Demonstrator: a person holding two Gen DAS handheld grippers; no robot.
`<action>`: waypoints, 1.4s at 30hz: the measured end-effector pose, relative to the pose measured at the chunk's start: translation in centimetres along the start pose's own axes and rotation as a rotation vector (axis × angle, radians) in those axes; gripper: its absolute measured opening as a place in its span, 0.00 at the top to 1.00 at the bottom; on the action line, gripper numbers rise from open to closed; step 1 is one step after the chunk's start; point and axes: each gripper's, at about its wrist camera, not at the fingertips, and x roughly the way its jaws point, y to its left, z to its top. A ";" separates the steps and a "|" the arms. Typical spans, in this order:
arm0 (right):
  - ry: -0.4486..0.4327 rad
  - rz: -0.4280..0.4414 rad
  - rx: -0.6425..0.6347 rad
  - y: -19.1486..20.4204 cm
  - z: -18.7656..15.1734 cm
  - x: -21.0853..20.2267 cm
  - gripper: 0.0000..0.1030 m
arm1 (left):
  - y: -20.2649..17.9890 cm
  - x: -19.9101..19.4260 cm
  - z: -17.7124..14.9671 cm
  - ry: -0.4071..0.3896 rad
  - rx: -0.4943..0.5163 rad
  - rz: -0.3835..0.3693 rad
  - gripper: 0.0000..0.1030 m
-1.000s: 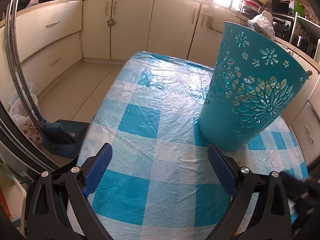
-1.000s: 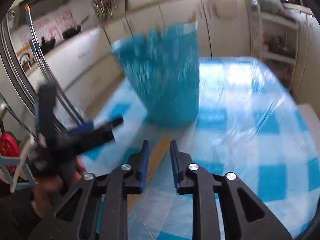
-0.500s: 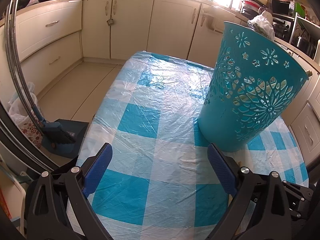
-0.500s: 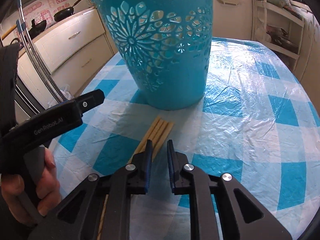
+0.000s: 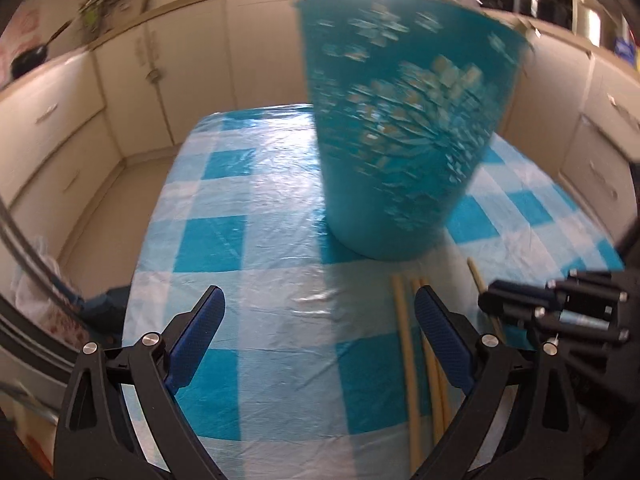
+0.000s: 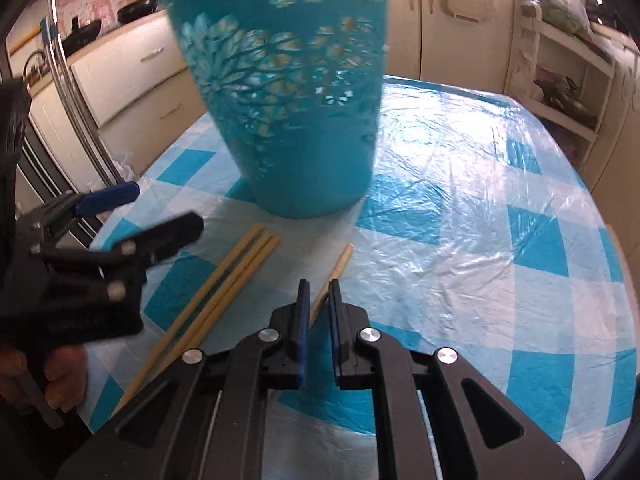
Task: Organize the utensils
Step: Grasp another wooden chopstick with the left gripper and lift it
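Note:
A tall teal cut-out basket (image 5: 404, 136) (image 6: 288, 92) stands upright on the blue-and-white checked tablecloth (image 5: 256, 248) (image 6: 472, 232). Three wooden chopsticks (image 6: 224, 288) (image 5: 408, 356) lie together in front of it. A single chopstick (image 6: 340, 262) (image 5: 474, 274) lies apart to their right, its near end running between my right gripper's (image 6: 319, 292) narrowly parted fingers; whether they clamp it I cannot tell. My left gripper (image 5: 320, 312) is open and empty, left of the chopsticks; it shows in the right wrist view (image 6: 132, 216).
Cream kitchen cabinets (image 5: 180, 64) ring the table, with an open shelf unit (image 6: 560, 72) at the right. A broom and dustpan (image 5: 80, 300) stand on the floor off the table's left edge. The table's near edge runs under both grippers.
The left gripper has swung right, bringing the chopsticks and right gripper into its view. One chopstick now lies apart from the bundle, between the right gripper's fingers. The right gripper has risen slightly.

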 end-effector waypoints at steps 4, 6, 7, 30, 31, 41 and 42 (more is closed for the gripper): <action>-0.004 0.019 0.024 -0.6 0.1 0.0 0.92 | -0.8 0.6 0.0 0.037 0.032 0.009 0.11; -0.006 0.028 0.029 -0.8 0.1 0.0 0.92 | -0.4 0.8 0.0 0.054 0.002 0.009 0.11; -0.005 0.034 0.033 -0.9 0.1 0.0 0.92 | -0.1 1.1 0.1 0.063 -0.008 0.010 0.11; -0.010 0.051 0.044 -1.1 -0.1 -0.1 0.89 | -0.1 2.3 0.4 0.141 -0.025 0.091 0.11; -0.009 0.050 0.042 -1.2 -0.1 -0.1 0.89 | 0.1 2.3 0.5 0.141 -0.029 0.091 0.11; 0.009 -0.022 -0.043 0.2 1.4 1.0 0.87 | -0.7 2.3 0.7 0.116 0.000 0.040 0.45; 0.004 -0.023 -0.051 0.3 1.4 1.1 0.87 | -0.8 2.4 0.7 0.117 -0.003 0.025 0.53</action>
